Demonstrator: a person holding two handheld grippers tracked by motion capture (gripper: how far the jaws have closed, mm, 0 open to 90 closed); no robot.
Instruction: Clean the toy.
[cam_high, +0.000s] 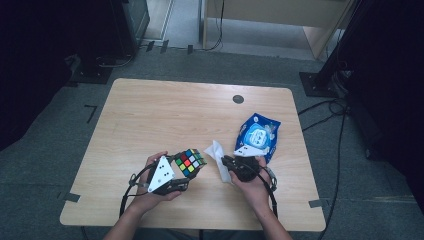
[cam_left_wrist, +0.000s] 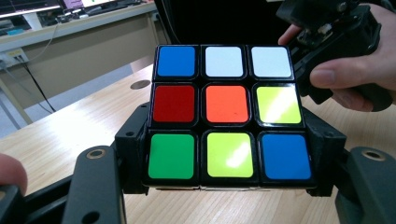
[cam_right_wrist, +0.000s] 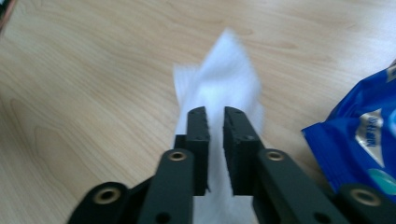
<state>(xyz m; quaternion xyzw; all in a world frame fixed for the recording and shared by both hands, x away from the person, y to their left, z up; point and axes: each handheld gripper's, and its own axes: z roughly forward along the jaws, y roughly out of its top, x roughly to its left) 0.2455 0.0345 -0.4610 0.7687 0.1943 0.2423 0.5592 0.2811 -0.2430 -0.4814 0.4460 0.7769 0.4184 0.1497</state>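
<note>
Wooden and pale, the table (cam_high: 150, 115) was seen from above with a Rubik's cube (cam_high: 190, 162) near its front edge. The cube was clamped firmly between the jaws of the left hand-held gripper (cam_high: 184, 172), its scrambled face of blue, white, red, orange, yellow and green stickers turned toward that gripper's camera. Just beside it, a white wet wipe (cam_high: 218, 159) was seen under the right hand-held gripper (cam_high: 226, 161), whose jaws were parted only slightly, the wipe lying between them; whether it was still pinched could not be told. A blue wet-wipe pack (cam_high: 260, 132) was lying close behind that gripper.
</note>
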